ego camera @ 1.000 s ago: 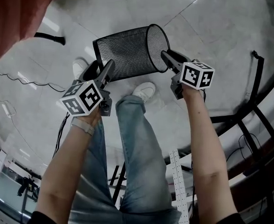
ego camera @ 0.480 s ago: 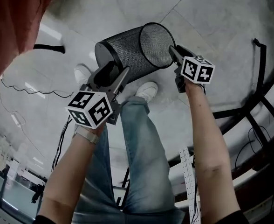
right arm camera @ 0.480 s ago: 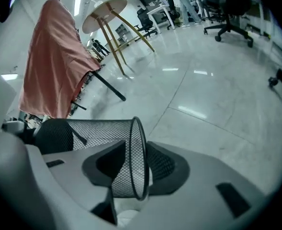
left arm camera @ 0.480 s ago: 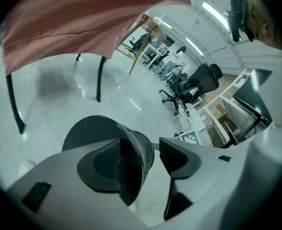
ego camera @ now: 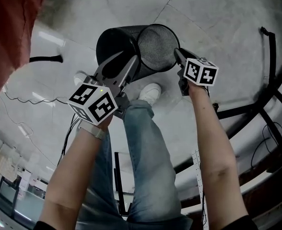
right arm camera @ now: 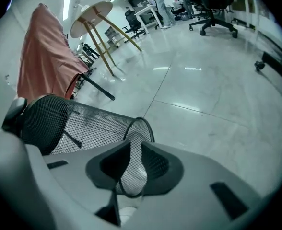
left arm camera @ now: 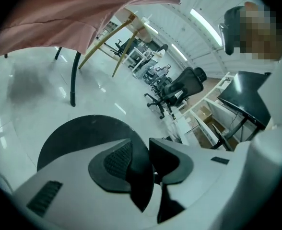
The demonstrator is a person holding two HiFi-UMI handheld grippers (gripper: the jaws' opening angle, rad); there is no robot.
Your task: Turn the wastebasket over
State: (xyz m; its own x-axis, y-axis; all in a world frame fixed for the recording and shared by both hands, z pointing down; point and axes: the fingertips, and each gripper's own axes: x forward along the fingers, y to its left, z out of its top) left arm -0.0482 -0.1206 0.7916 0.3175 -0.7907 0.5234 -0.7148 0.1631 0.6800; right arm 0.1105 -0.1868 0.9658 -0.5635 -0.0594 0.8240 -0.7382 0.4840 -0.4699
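The black mesh wastebasket [ego camera: 131, 44] hangs in the air on its side above the floor, its open mouth toward me and its solid base to the upper left. My left gripper [ego camera: 127, 57] is at the base; its jaws have just been closing and now pinch the dark base edge [left arm camera: 78, 133] between the pads. My right gripper [ego camera: 178, 54] holds the mouth side. Its jaws have also just been closing, and the mesh wall at the rim [right arm camera: 140, 126] sits pressed between them.
Below the basket are the person's jeans legs and white shoes [ego camera: 150, 92]. A red cloth [ego camera: 11, 23] hangs at upper left, and cables [ego camera: 30, 97] trail on the floor. A black curved frame [ego camera: 270, 80] runs along the right. Office chairs [left arm camera: 179, 87] stand farther off.
The basket has tipped, its base swinging up and its mouth turning toward me. My left gripper moved up and right along the base. Both grippers' jaws have narrowed on the basket.
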